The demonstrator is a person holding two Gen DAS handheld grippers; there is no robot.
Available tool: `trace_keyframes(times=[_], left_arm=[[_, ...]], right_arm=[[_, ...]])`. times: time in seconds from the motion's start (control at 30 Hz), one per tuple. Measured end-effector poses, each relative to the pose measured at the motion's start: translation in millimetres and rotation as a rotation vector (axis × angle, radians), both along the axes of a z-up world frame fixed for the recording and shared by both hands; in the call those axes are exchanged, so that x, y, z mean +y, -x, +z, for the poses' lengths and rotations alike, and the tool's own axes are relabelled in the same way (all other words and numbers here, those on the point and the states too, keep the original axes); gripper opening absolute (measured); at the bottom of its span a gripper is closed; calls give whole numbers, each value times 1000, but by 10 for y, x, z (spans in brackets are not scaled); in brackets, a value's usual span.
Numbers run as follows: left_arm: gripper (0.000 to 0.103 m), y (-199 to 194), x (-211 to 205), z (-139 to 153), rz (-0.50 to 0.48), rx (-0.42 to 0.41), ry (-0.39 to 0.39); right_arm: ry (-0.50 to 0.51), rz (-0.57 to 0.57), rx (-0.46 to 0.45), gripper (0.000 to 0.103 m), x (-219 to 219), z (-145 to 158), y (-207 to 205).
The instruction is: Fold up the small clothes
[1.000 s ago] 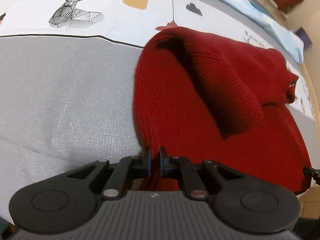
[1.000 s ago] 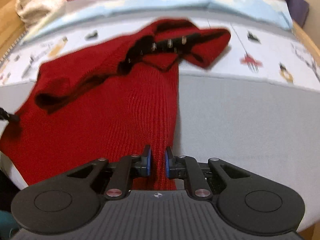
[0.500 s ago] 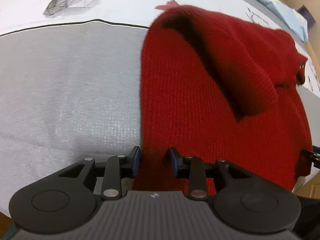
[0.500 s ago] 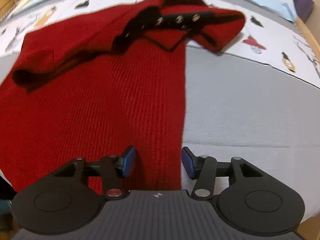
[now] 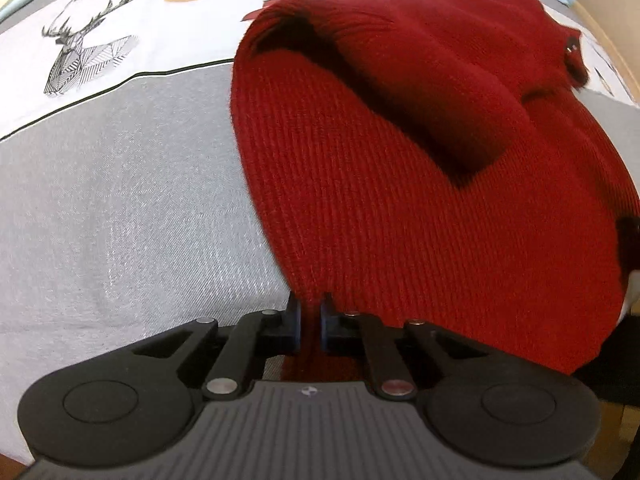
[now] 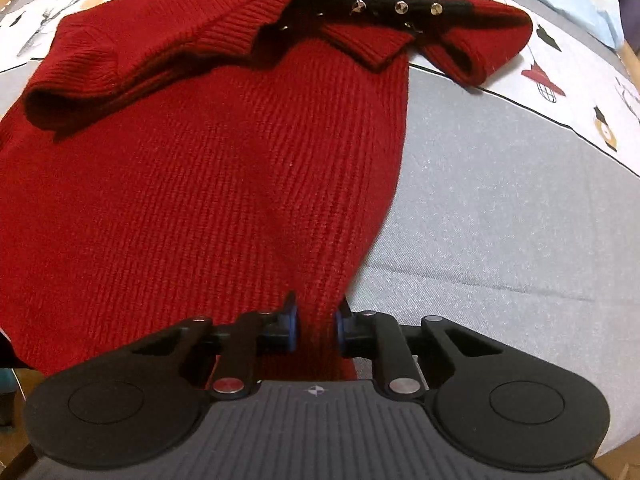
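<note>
A small red knitted sweater (image 5: 420, 184) lies on a grey and white bed sheet (image 5: 120, 200), its sleeves folded in over the body. In the right wrist view the sweater (image 6: 208, 160) shows a black button strip (image 6: 400, 6) at the neck. My left gripper (image 5: 309, 322) is shut on the hem at the sweater's near left corner. My right gripper (image 6: 314, 326) is shut on the hem at the near right corner, with a thicker bunch of knit between the pads.
The printed sheet has a deer drawing (image 5: 88, 52) at the far left. A light blue pillow (image 6: 580, 4) lies at the far right. The bed's near edge is just below both grippers.
Half a second ago both grippers were open around the hem. Both have now closed on the hem corners. The sweater lies in the same place.
</note>
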State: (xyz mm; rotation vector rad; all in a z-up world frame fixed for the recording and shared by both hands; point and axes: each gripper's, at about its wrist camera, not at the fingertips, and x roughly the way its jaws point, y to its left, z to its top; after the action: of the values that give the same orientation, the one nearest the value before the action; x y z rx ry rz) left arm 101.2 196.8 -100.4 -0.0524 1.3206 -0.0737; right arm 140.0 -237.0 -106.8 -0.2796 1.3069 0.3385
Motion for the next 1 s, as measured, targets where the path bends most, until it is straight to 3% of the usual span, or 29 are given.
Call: trace_keyframes(times=[0.33, 0.63, 0.77, 0.9, 1.0], left_arm=[[10, 167, 95, 0, -115, 48, 7], [12, 229, -151, 109, -184, 34, -119], [27, 236, -251, 325, -189, 5, -192], [43, 86, -290, 673, -121, -100, -71], [65, -106, -493, 695, -157, -150, -9]], right_arm=[[-21, -20, 61, 17, -134, -40, -10], [-46, 42, 86, 17, -236, -50, 3], [-64, 54, 64, 17, -309, -28, 21], [-61, 61, 6, 22, -352, 60, 49], [-81, 61, -66, 25, -352, 186, 25]])
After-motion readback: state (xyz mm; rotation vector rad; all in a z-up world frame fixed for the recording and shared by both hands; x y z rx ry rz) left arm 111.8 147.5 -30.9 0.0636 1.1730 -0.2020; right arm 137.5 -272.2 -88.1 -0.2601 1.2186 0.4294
